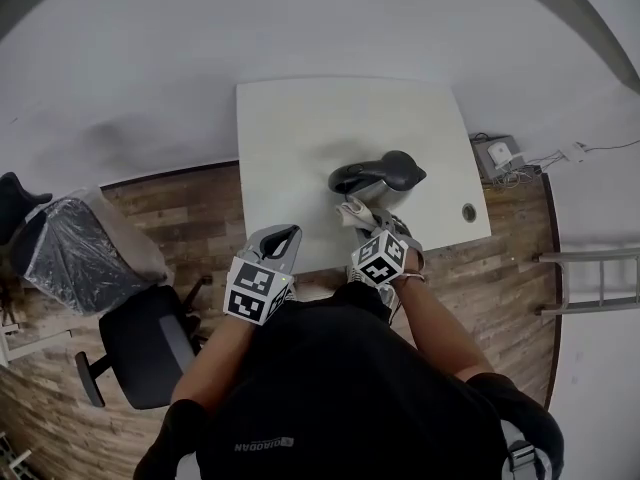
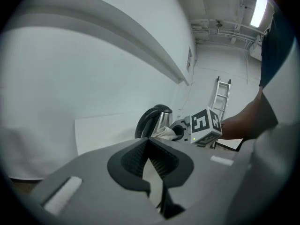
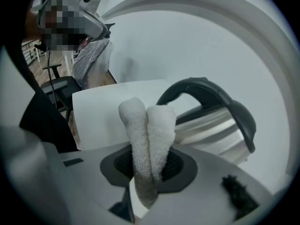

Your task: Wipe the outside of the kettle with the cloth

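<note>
Right tongs [image 3: 149, 165] are clamped on a folded white terry cloth [image 3: 147, 125], with its ends poking out ahead of them. The shiny steel kettle with a black handle [image 3: 213, 125] sits just past the cloth on the white surface [image 1: 300, 138]. Left tongs [image 2: 149, 146] are pressed together with nothing in them, and the kettle is ahead and to their right.

Table [image 1: 290, 128]: left half and far strip bare, free passage there. Kettle [image 1: 375, 175] blocks the near-right part. Right gripper [image 1: 360, 220], clamped on cloth [image 1: 352, 208], fills the kettle's near side; gap there can't be told. Left gripper [image 1: 278, 240], jaws together, sits at the near edge, clear of the kettle. Office chair [image 1: 150, 343] on floor left, well apart from table.
</note>
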{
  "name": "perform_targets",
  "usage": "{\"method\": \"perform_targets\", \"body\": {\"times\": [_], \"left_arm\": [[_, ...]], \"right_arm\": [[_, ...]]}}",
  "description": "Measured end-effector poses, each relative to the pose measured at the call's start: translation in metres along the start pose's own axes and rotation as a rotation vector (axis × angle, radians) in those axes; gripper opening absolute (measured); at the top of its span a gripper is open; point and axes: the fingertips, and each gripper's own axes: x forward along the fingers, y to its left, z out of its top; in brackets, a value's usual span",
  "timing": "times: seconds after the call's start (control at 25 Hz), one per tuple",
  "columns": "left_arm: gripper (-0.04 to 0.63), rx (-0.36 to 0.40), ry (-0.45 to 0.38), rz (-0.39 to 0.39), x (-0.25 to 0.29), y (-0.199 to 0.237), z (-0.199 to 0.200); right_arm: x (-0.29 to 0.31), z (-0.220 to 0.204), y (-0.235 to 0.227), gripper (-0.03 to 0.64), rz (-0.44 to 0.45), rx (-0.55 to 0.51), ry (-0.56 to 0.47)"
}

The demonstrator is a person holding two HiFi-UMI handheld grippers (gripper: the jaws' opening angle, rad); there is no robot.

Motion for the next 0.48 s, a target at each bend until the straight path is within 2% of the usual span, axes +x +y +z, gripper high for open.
{"method": "perform_targets", "body": {"times": [0.28,0.48], "left_arm": [[0.006,-0.014,-0.008,0.039,-0.017,0.006,-0.003],[0.006,0.001,-0.002,0.016,-0.015,-0.001,-0.004]], "right_arm": [[0.037,-0.023,0.021,0.092,0.052,-0.037,0.079],[0.041,-0.026,0.025,0.092,0.054,-0.064,0.085]]}}
